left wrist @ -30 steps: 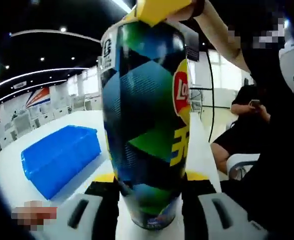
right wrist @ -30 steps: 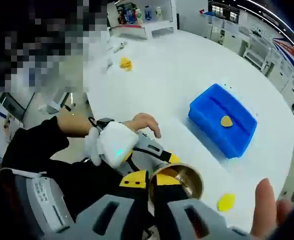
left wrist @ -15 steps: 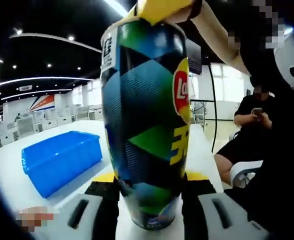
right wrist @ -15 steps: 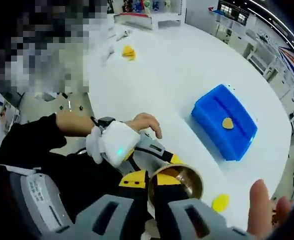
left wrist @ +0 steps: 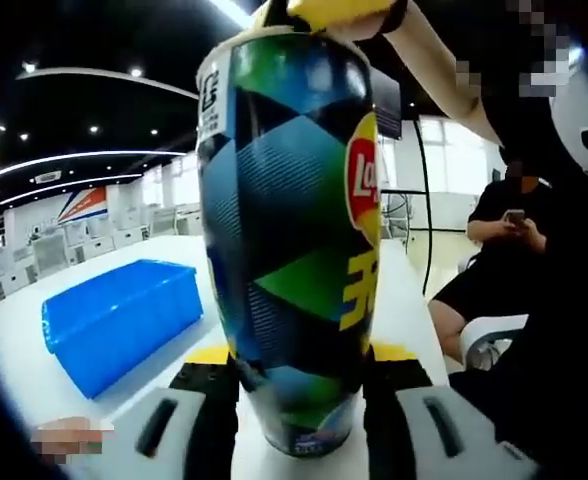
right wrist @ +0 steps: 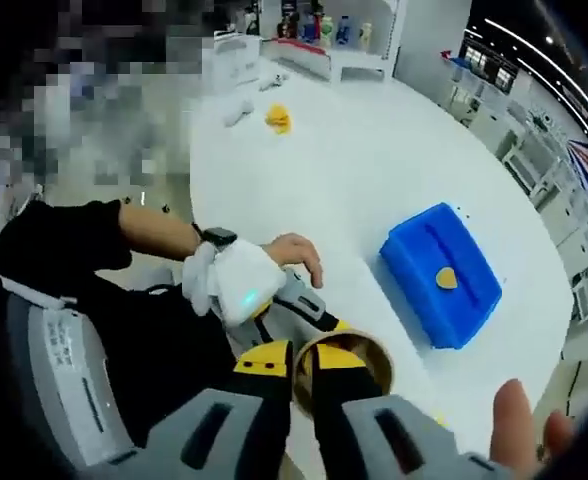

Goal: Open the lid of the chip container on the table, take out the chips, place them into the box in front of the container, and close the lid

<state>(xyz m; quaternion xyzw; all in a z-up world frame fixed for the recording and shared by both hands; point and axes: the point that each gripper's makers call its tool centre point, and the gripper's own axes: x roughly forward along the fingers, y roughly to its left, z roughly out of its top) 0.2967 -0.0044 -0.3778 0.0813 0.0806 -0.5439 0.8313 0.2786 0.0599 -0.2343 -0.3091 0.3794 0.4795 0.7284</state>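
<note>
The left gripper (left wrist: 299,400) clamps the tall blue-green cardboard chip can (left wrist: 294,230) upright on the white tabletop (right wrist: 374,170); the right gripper (right wrist: 296,375) pinches its open rim from above — blue plastic box (right wrist: 442,272) beyond.

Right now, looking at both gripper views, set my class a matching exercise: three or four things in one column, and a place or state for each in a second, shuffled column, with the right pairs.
Column one:
1. tall multicoloured chip can
2. blue plastic box
3. yellow chip
4. small yellow object

Column two:
A. lies inside the box
B. far off on the white table, near the shelves
C. upright, lid off, clamped by the left gripper
D. open, on the table beyond the can

Pairs: 1-C, 2-D, 3-A, 4-B
</note>
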